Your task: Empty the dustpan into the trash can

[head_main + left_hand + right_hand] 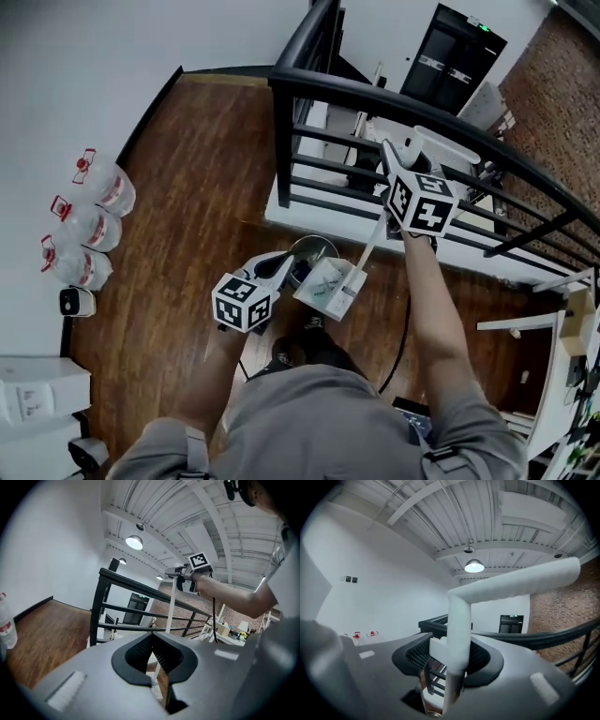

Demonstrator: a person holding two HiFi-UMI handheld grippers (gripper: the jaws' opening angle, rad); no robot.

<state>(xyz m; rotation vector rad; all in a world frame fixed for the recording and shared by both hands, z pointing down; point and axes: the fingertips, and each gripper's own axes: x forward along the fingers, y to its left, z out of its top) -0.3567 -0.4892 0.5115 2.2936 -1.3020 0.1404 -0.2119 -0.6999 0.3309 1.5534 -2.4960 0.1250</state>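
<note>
Now right claw (pixel 451 654) pinches white handle (pixel 370 246); dustpan (pixel 326 286) hangs just beside trash can (pixel 314 250). Left claw (pixel 152 651) pressed together, empty. Bring pan mouth over can opening, tip slowly, grip firm.

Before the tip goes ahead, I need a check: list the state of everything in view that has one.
right gripper: fingers shut on the dustpan handle
left gripper: shut, nothing between the fingers
dustpan: held up by its handle, scraps inside, not yet emptied
trash can: open at the top, beside the dustpan
water bottles: standing by the wall, capped
ceiling lamp: lit
</note>
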